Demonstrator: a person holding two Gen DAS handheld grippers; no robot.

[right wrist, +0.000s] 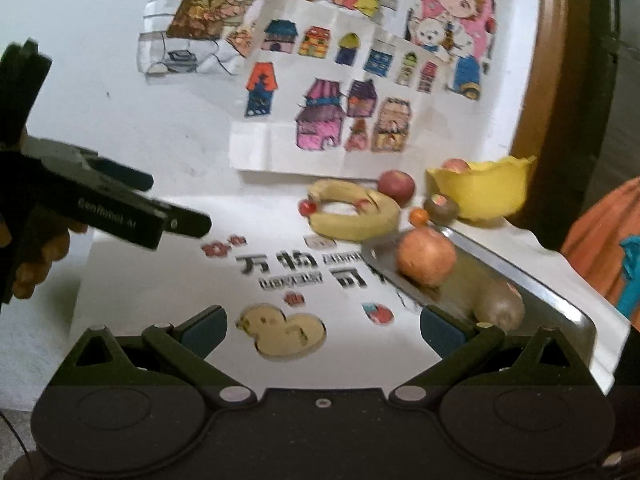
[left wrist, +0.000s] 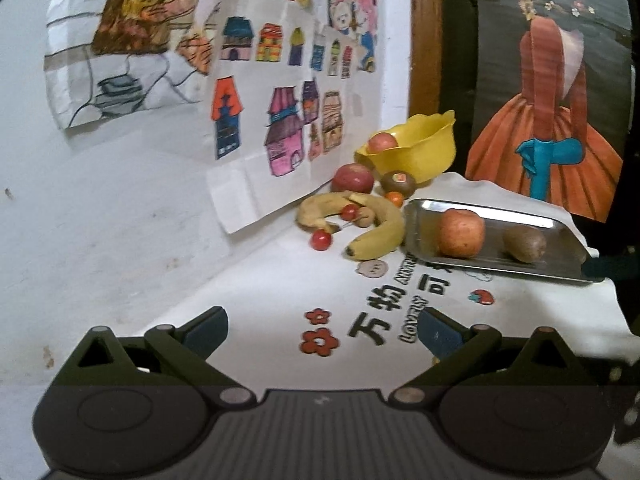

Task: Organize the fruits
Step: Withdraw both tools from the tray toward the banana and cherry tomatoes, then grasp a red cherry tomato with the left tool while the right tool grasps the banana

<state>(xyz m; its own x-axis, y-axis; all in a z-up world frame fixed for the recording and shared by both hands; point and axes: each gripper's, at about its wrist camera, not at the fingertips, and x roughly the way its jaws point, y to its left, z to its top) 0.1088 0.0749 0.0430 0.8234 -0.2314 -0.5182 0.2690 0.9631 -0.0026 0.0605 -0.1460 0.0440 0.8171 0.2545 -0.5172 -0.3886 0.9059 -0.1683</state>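
Observation:
A steel tray (left wrist: 532, 222) (right wrist: 560, 300) holds an apple (left wrist: 461, 233) (right wrist: 426, 258) and a kiwi (left wrist: 524, 243) (right wrist: 500, 307). Behind it a yellow bowl (left wrist: 416, 152) (right wrist: 480, 194) holds another apple (left wrist: 383, 142). Loose on the cloth lie two bananas (left wrist: 360, 220) (right wrist: 354, 210), a red apple (left wrist: 353, 178) (right wrist: 397, 185), a dark kiwi (left wrist: 398, 183) (right wrist: 441, 206), a small orange fruit (left wrist: 395, 199) (right wrist: 418, 216) and cherries (left wrist: 321, 240). My left gripper (left wrist: 324, 330) hangs open and empty, well short of the fruit. My right gripper (right wrist: 324, 330) is open and empty too, its right finger near the tray's kiwi.
A white printed cloth (left wrist: 280, 292) covers the table. Children's drawings (left wrist: 272, 92) hang on the wall behind the fruit. A dark framed painting (left wrist: 552, 80) stands at the right. In the right wrist view the left gripper (right wrist: 120, 208) and the hand (right wrist: 36, 264) holding it reach in from the left.

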